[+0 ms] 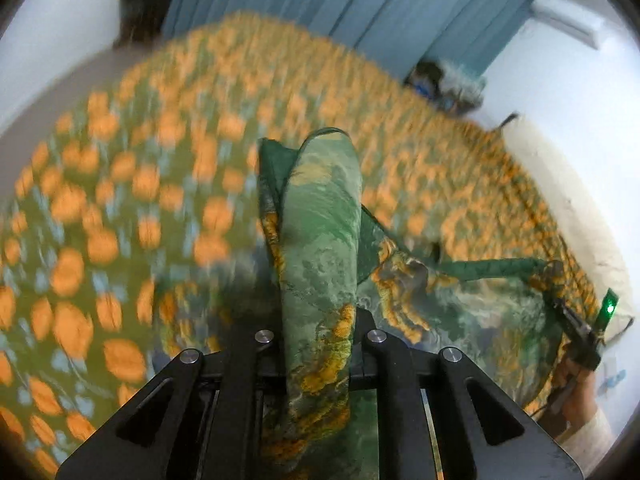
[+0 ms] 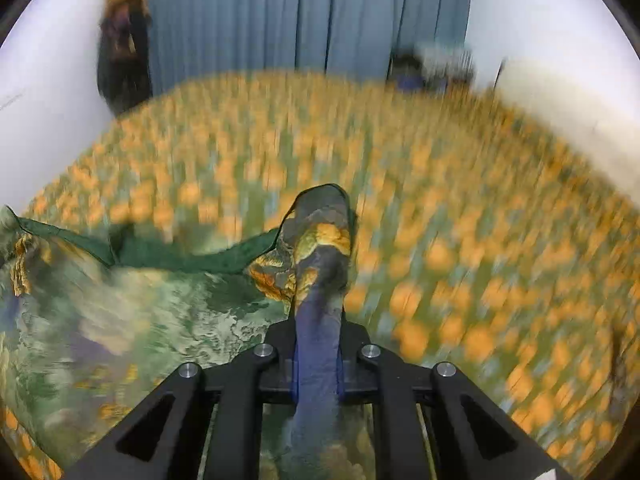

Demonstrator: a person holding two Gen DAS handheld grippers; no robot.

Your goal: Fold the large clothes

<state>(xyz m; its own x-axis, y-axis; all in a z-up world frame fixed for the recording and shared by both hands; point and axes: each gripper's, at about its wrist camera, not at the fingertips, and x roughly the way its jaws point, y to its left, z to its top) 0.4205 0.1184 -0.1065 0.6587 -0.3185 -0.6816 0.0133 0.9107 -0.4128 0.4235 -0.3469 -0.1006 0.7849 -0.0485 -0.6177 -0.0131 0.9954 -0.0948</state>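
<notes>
Left wrist view: the left gripper (image 1: 316,320) is pinching a bunched fold of the green patterned garment (image 1: 320,216). Its jaws are standing narrow, closed on the cloth, and the fold is rising out from between the fingers and standing up ahead of them. The fingers themselves are lying hidden under the fabric. To the right of the fingers the rest of the garment is spreading out with its dark green hem (image 1: 492,266) stretched taut toward the right gripper (image 1: 576,324), which is showing at the far right edge with a green light lit; a hand (image 1: 572,376) is holding it. Ahead of and to the left of the fingers the orange-flowered bedspread (image 1: 120,200) is appearing motion-blurred. Beyond it a blue curtain (image 1: 360,4) is hanging.

Right wrist view: the right gripper (image 2: 318,340) is likewise clamping a gathered corner of the garment (image 2: 320,248), jaws narrow on the cloth, fold projecting forward past the fingers. To the left of the fingers the garment body is draping low, hem (image 2: 180,254) running leftward. Ahead and to the right the bedspread (image 2: 460,220) is blurring strongly. Beyond it the curtain (image 2: 300,12) is hanging.
</notes>
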